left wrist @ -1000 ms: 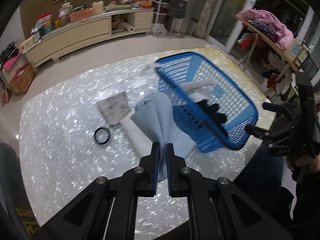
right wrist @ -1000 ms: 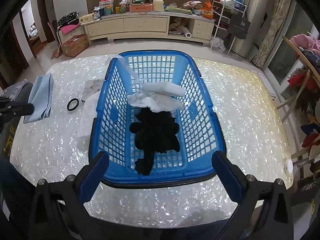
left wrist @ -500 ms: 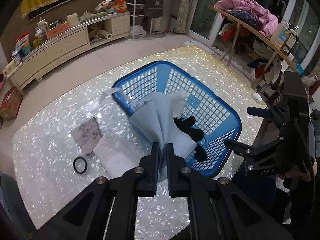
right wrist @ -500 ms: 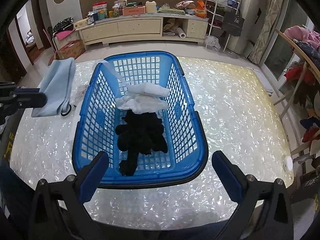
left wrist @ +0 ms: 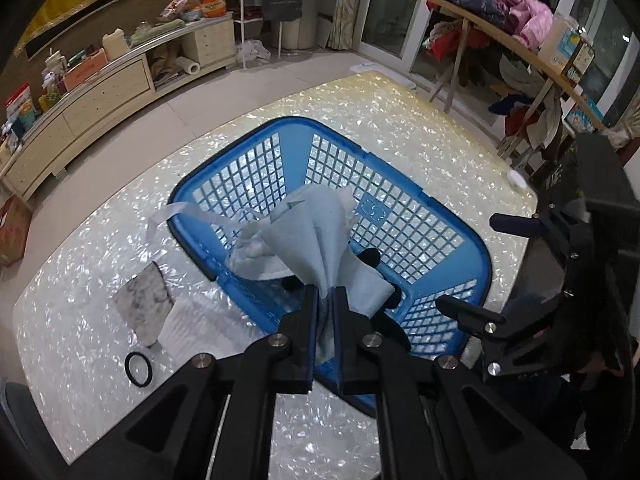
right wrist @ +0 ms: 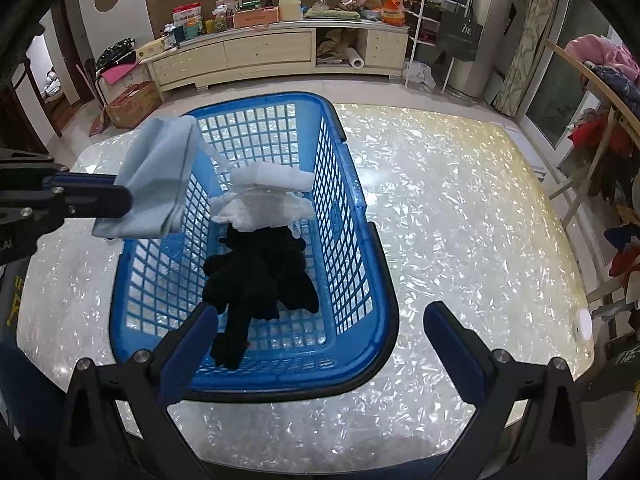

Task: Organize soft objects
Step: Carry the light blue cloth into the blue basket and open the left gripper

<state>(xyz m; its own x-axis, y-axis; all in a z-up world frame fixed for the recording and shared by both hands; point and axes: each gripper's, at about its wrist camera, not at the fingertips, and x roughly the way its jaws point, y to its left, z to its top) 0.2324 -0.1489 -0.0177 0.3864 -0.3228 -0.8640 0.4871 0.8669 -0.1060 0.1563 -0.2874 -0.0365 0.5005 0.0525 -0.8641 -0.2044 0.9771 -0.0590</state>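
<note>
Left wrist view shows my left claw (left wrist: pixel 325 300) clamped tight on a pale blue cloth (left wrist: pixel 320 232), which fans out above the blue basket (left wrist: pixel 476 248). I hold it by a bunched edge so the rest hangs free and can drop cleanly among what is in the basket: a white cloth (right wrist: pixel 264 200) toward the basket's far end and a black garment (right wrist: pixel 256 276) in its middle. From the right wrist view the blue cloth hangs over the basket's left wall, not yet fully above the inside, so I judge a little more reach toward the basket's middle is needed before letting go.

My right claw (right wrist: pixel 320 336) is spread wide and holds nothing, hovering at the basket's near rim, out of the way. My left claw comes in from the basket's left, raised above the rim.

Left of the basket on the desk (left wrist: pixel 80 288) lie a grey patterned cloth (left wrist: pixel 144 304), a white towel (left wrist: pixel 200 324) and a black ring (left wrist: pixel 138 369), probably waiting their turn.
</note>
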